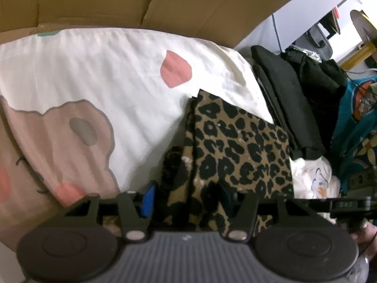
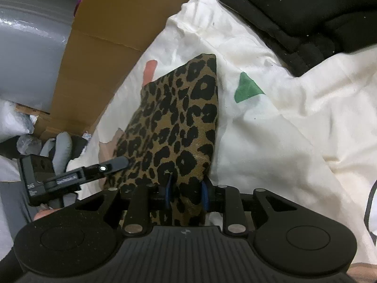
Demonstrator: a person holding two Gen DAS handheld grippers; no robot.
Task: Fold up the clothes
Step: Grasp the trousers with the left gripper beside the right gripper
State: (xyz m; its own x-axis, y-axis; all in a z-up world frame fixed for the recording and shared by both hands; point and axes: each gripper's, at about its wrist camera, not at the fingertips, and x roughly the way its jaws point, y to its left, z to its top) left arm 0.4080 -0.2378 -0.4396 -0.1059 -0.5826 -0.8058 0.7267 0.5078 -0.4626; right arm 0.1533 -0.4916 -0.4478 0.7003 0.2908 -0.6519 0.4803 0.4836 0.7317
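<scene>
Leopard cloth (image 1: 238,146) is the work item: a tan ribbed fabric printed with black blotches, folded into a flat stack with straight edges and a squared far corner. We see it lying on a cream sheet (image 1: 117,70) that carries pink, green and beige printed shapes and fine wrinkles.

We hold the right gripper (image 2: 186,192) with its blue-padded fingers drawn narrow, pinching the near corner of the cloth; the fabric bunches between the pads. In the right wrist view the cloth (image 2: 179,122) tapers away to a point.

We hold the left gripper (image 1: 188,199) at the near edge of the cloth. Its blue pad sits left of the fabric and the other finger is dark against the print; we cannot tell whether it grips.

Beyond the sheet stands a cardboard panel (image 1: 165,2), smooth and creased. Right of the cloth lies a black garment (image 1: 289,108), matte and thick, folded in layers.
</scene>
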